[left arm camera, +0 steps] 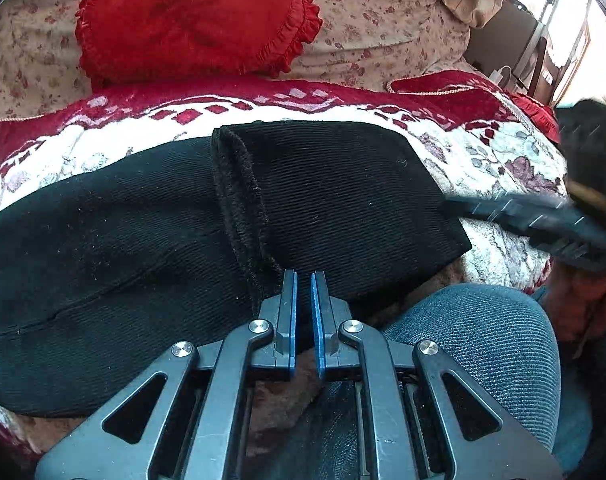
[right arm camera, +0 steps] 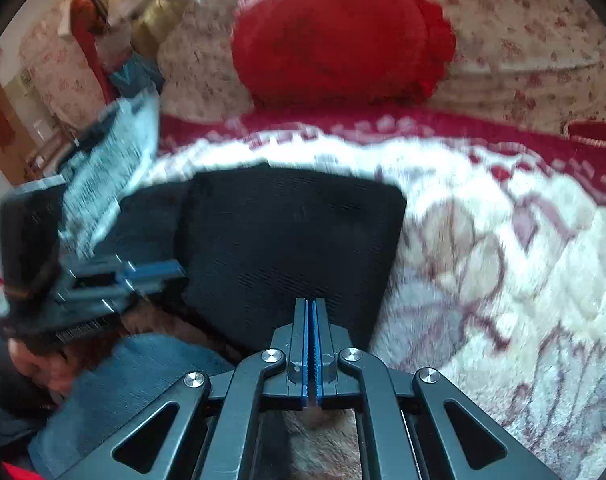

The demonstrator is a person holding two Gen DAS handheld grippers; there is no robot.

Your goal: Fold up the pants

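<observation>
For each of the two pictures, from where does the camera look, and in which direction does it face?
Left wrist: sits on the left gripper, looks forward and down at black pants; right gripper and a knee show.
Right wrist: sits on the right gripper, same direction; left gripper shows.
Shared: pants, red cushion, patterned blanket.

The black ribbed knit pants (left arm camera: 335,184) look matt, with a fuzzy folded hem. Beneath lies a plush white-and-red patterned blanket (left arm camera: 499,160), soft and napped. The red ruffled cushion (left arm camera: 191,20) seems velvety, though blur hides detail. The left gripper (left arm camera: 304,280) has matt dark plastic arms, shiny metal rivets and smooth blue pads.
</observation>
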